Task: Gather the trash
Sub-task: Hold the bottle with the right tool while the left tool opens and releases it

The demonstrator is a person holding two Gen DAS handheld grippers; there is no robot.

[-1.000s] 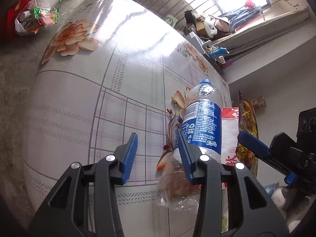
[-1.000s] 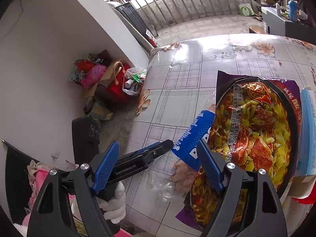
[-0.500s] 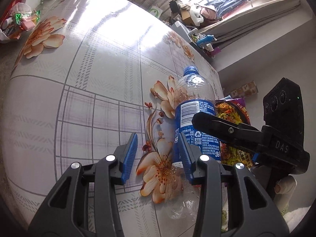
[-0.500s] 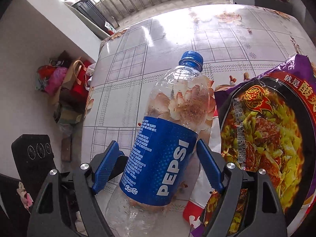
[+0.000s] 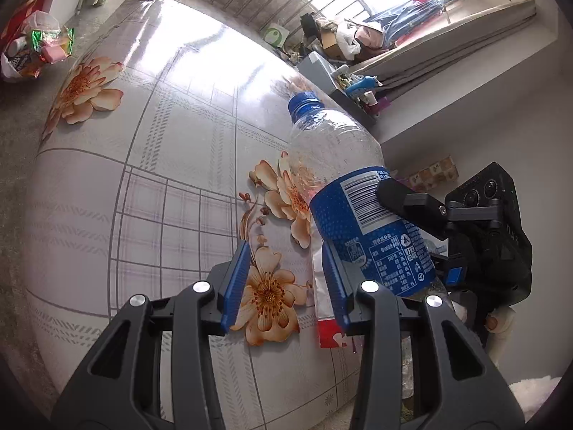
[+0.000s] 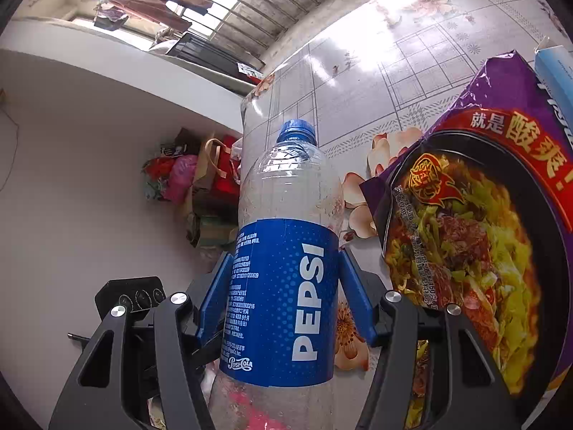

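Pepsi bottle [image 6: 283,279], empty w/ blue cap on, is the trash being picked up now. In the right wrist view it fills the middle of the frame, standing tall between the two blue pads of the right gripper [image 6: 284,294]. The jaws are closing on it and the pads sit right at the edges of the blue label, so it looks gripped or v. close to it. I think the hold is on the label part b/c that is the fat, straight bit of the bottle, so it won't slip like the thin neck would. In the left wrist view the same bottle leans in the middle-right of the frame, lifted off the flower tablecloth [image 5: 150,165]. The left gripper [image 5: 286,283] is at the bottom middle, jaws about half wide w/ nothing in them; the bottle sits just past its right pad, not between the pads. It prob. waits free so it can help or grab the next thing. A purple noodle packet [image 6: 472,215] lies flat on the table at the right of the right wrist view, just beside the bottle, and a red-and-white wrapper [image 5: 327,319] lies flat under the bottle low in the left view. Both look like more trash. A full trash bag [image 5: 32,50] sits on the floor at upper left, maybe where it all goes.
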